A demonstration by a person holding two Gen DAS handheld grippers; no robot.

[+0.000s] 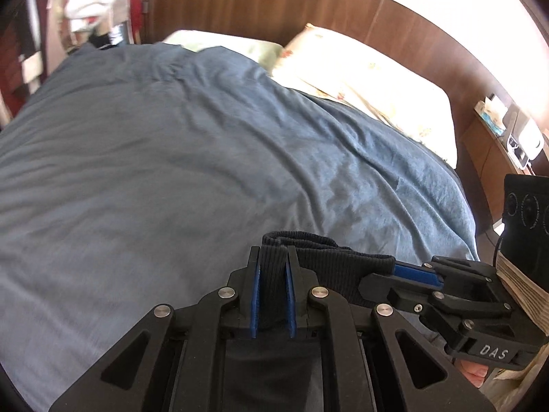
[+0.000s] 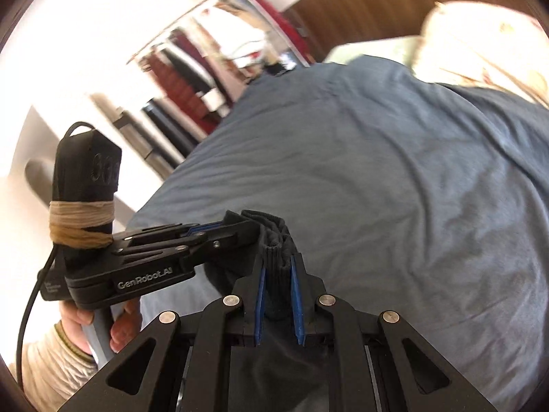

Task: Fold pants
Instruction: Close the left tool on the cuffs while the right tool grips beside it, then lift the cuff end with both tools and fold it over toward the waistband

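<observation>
Two grippers, both clamped on the same dark pants, held up above the bed. Far left there's a blurry rack of clothes [image 1: 85, 3] by the wall. The left gripper [image 1: 273, 257] has its blue pads [image 1: 254, 295] pinched tight on the ribbed waistband [image 1: 329, 267], fabric bunched between them. The right gripper [image 2: 278, 264] sits just beside it, jaws closed narrow on the other end of that band, so the pants [image 2: 276, 274] hang between and below the two. Under it all is a wrinkled blue bedspread [image 1: 171, 158], with pillows [image 1: 370, 79] at the far right against a wooden headboard [image 1: 274, 3].
</observation>
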